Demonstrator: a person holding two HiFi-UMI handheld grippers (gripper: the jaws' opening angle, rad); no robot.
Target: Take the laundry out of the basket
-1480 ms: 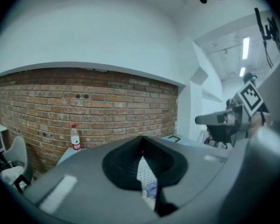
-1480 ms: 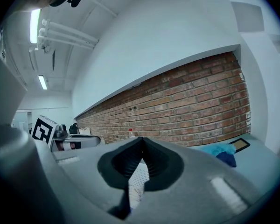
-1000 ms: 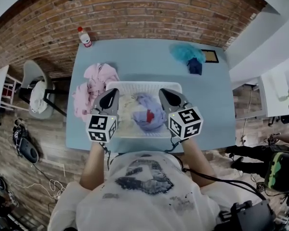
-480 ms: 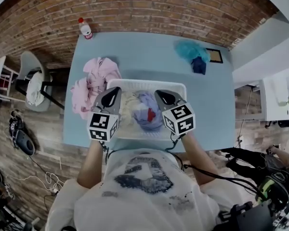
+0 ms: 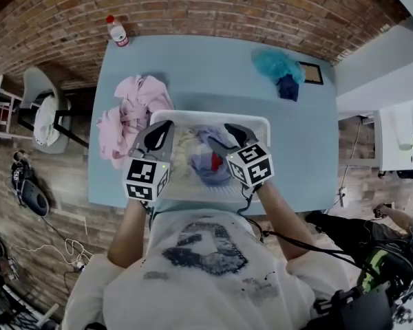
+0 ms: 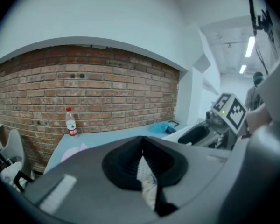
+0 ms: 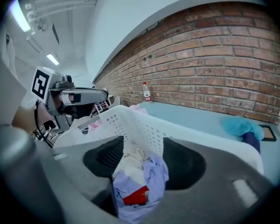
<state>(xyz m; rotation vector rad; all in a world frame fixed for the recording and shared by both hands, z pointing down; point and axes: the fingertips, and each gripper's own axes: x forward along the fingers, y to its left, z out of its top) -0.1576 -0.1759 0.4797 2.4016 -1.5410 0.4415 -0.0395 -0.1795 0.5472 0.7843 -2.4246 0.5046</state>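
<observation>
A white perforated laundry basket (image 5: 213,117) stands on the blue table (image 5: 193,67), close to me. In it lie a lavender garment with a red patch (image 5: 210,162) (image 7: 144,181) and cream laundry (image 5: 183,151) (image 7: 133,157). My left gripper (image 5: 166,126) (image 6: 143,157) hovers shut over the basket's left part with nothing in it. My right gripper (image 5: 228,130) (image 7: 142,164) is over the right part. Its jaws have just been opening. The lavender garment shows in the gap beyond them, and the pads do not press on it.
A heap of pink laundry (image 5: 127,115) lies on the table left of the basket. A teal cloth (image 5: 277,64) with a dark blue piece (image 5: 288,88) lies at the far right, beside a small dark frame (image 5: 313,73). A water bottle (image 5: 115,31) stands at the far left corner by the brick wall.
The right gripper has dropped toward the basket and tipped downward, and its jaws have parted. The left gripper has sunk a little and stays shut.
</observation>
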